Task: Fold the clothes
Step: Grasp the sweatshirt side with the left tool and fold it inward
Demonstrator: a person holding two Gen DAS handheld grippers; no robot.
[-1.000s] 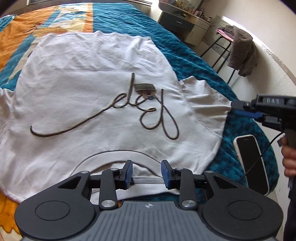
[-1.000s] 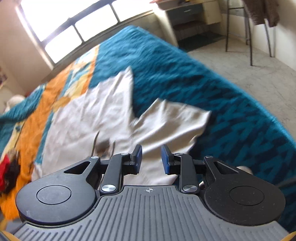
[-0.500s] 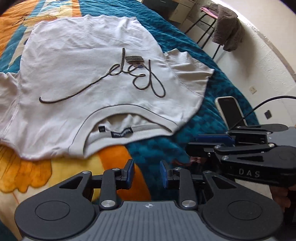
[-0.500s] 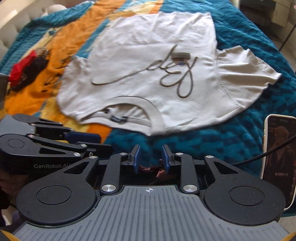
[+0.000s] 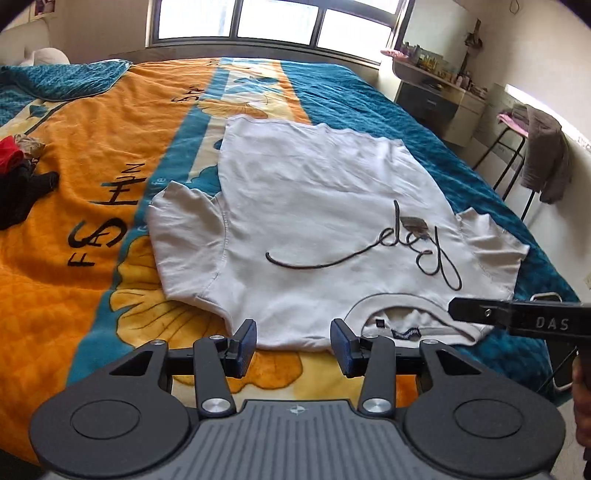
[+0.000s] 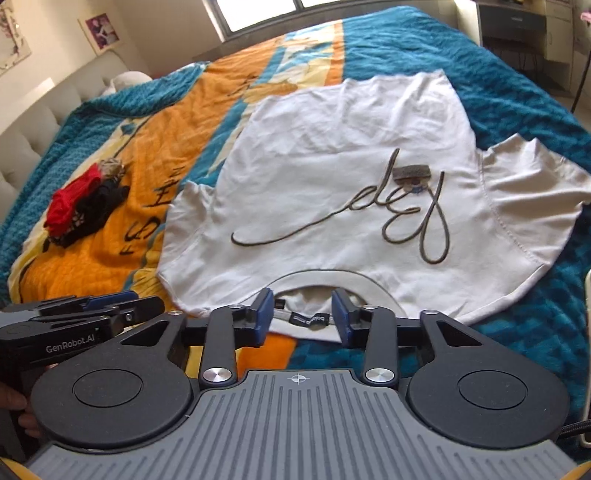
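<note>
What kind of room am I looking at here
Most likely a bedroom: a white T-shirt lies spread on a bed with an orange and teal blanket, with a window behind it.

A white T-shirt (image 5: 317,221) with dark cursive lettering lies flat, unfolded, front up on the bed (image 5: 92,155), collar nearest, sleeves spread left and right.

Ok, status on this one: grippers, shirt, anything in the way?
Left gripper empty, jaws opening; right gripper open, empty. White T-shirt flat on bed, collar nearest, unfolded. Small clothes pile off to the side, clear.
</note>
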